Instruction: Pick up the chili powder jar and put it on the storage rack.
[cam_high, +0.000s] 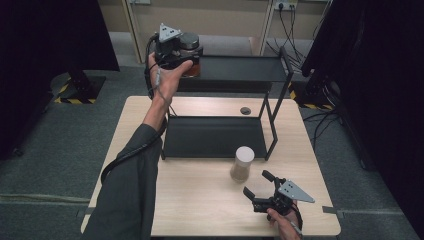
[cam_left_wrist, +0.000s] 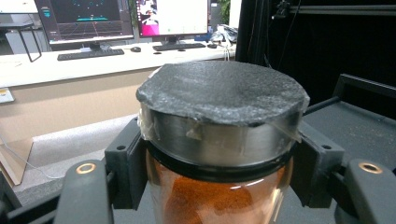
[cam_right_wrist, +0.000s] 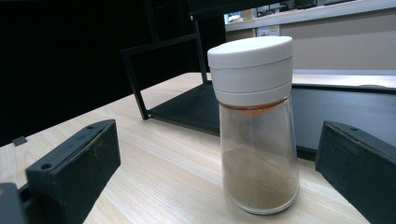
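Note:
A glass jar (cam_left_wrist: 219, 116) of orange powder, with a metal lid and a black top, sits between the jaws of my left gripper (cam_left_wrist: 219, 177), which is shut on it just below the lid. In the high view the left gripper (cam_high: 192, 61) holds this jar (cam_high: 191, 46) at the left end of the black rack's top shelf (cam_high: 245, 68); I cannot tell whether it rests there. A white-lidded shaker (cam_high: 242, 164) of brown powder stands on the table in front of the rack. My right gripper (cam_high: 256, 183) is open just short of the shaker (cam_right_wrist: 254, 121), not touching it.
The rack's lower shelf (cam_high: 212, 136) lies on the wooden table (cam_high: 200, 210), with thin black posts at its right side. A round cable hole (cam_high: 245, 110) sits behind it. Dark curtains flank the table. A desk with monitors (cam_left_wrist: 93, 51) stands beyond the jar.

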